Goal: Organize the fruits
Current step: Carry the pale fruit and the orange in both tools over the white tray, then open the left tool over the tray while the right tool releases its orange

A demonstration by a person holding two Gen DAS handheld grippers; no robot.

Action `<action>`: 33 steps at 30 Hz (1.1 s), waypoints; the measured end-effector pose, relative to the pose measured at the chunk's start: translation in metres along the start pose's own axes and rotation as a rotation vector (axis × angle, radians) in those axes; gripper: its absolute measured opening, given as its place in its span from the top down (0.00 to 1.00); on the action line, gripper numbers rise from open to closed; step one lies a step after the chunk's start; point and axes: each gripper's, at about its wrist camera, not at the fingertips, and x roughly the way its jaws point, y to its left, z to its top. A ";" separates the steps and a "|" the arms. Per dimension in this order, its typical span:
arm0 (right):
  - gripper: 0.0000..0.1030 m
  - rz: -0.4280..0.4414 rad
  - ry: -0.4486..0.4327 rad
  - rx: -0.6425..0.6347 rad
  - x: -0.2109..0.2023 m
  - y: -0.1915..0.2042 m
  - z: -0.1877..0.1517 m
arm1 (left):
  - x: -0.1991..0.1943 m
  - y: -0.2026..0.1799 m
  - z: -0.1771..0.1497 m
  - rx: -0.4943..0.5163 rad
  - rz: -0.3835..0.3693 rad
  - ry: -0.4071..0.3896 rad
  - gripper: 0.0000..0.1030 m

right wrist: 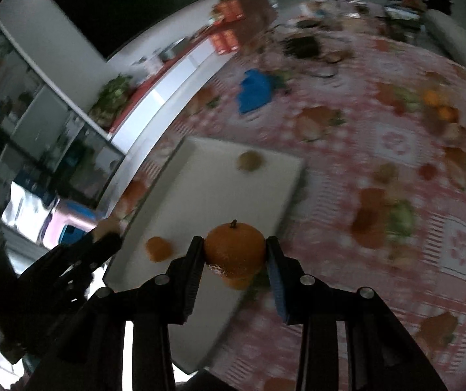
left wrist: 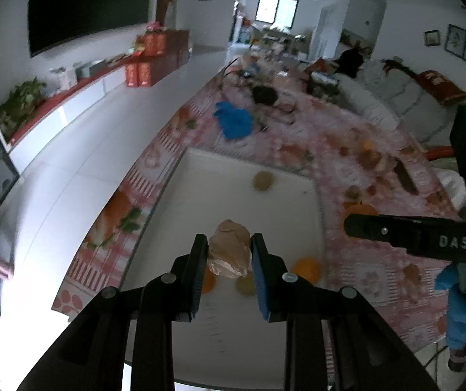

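Note:
My left gripper (left wrist: 229, 249) is shut on a pale brown, lumpy fruit (left wrist: 229, 251) and holds it above the white tray (left wrist: 219, 176). In the tray lie a small tan fruit (left wrist: 262, 181), an orange (left wrist: 306, 268), another orange (left wrist: 208, 282) and a yellowish fruit (left wrist: 246, 285) under the fingers. My right gripper (right wrist: 235, 251) is shut on an orange with a stem (right wrist: 234, 249), above the tray's right edge (right wrist: 288, 195). The tray there holds a tan fruit (right wrist: 249, 161) and an orange (right wrist: 158, 249). The right gripper's finger shows in the left wrist view (left wrist: 396, 231).
The tray sits on a table with a pink fruit-print cloth (right wrist: 379, 195). More loose fruits (right wrist: 438, 107) lie at the far right, next to a knife (left wrist: 405, 176). A blue cloth (left wrist: 234, 120) and clutter lie farther back. A white sofa (left wrist: 396, 94) is right; floor lies left.

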 end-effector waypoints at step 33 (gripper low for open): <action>0.00 0.077 -0.051 0.407 -0.016 -0.081 -0.007 | -0.015 -0.030 -0.019 -0.054 0.006 -0.070 0.22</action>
